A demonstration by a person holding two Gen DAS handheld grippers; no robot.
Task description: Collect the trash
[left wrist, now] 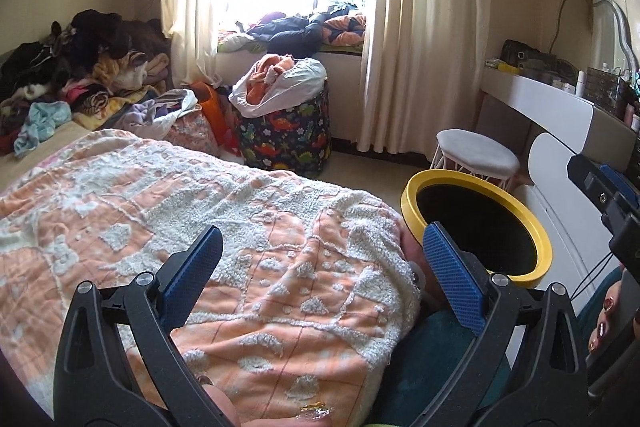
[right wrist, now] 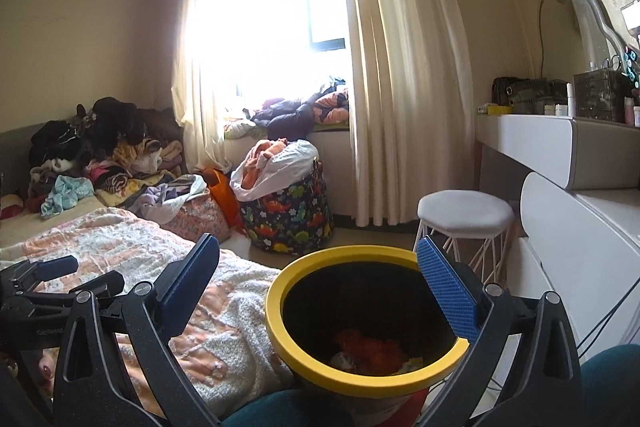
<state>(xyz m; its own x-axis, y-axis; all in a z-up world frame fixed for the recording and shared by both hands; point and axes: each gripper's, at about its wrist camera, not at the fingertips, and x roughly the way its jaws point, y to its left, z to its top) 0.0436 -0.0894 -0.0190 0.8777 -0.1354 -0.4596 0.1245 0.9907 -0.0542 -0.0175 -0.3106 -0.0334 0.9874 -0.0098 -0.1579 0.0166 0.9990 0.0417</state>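
Bedroom, floor strip between bed (left wrist: 200, 207) and white dresser (right wrist: 580, 235): narrow passage, partly taken by yellow-rimmed trash bin (right wrist: 360, 311) and white stool (right wrist: 466, 215) behind it. Bin: black inside, standing just beside the bed's corner; orange and pale scraps of trash (right wrist: 372, 347) lie at its bottom. Left gripper (left wrist: 320, 263): held over the bed's foot corner, above the peach-and-white blanket (left wrist: 260, 227); fingers (left wrist: 452, 275) spread wide, nothing between them; right finger overlaps the bin's rim in view, contact cannot be told. Right gripper (right wrist: 320, 283): poised over the bin mouth, pointing forward and down; fingers (right wrist: 448, 287) wide apart, holding nothing. Each gripper shows at the edge of the other's view. Surroundings: dinosaur-print basket (right wrist: 292, 219) heaped with cloth on the floor near the curtain (right wrist: 400, 87); clothes pile (left wrist: 72, 67) at the bed's far end; more clothing on the window ledge (left wrist: 304, 27); worktop (right wrist: 560, 131) at right bearing bottles, boxes and a mirror (right wrist: 592, 23). Basket and stool close off the far end of the passage.
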